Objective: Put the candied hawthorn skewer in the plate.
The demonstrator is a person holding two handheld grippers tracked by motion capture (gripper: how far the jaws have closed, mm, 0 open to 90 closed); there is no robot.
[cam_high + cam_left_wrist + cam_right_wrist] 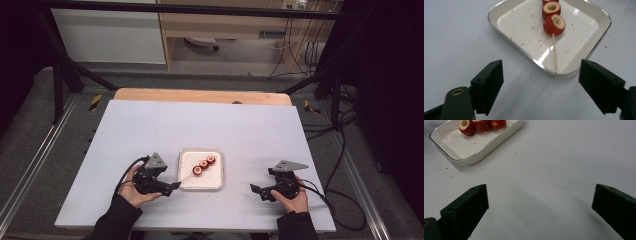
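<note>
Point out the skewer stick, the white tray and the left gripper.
skewer stick (554, 53): left gripper view, bare middle of the stick.
white tray (186, 186): high view, near rim.
left gripper (171, 188): high view, between its fingertips.

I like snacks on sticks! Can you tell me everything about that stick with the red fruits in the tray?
The skewer is a thin, pale wooden stick threaded through three small red fruits, each hollowed out with a pale, cored middle. It lies flat in the white square tray, fruits in a row near the middle, the bare end resting on the tray's rim. Crumbs lie around it. Nothing else touches it.
</note>
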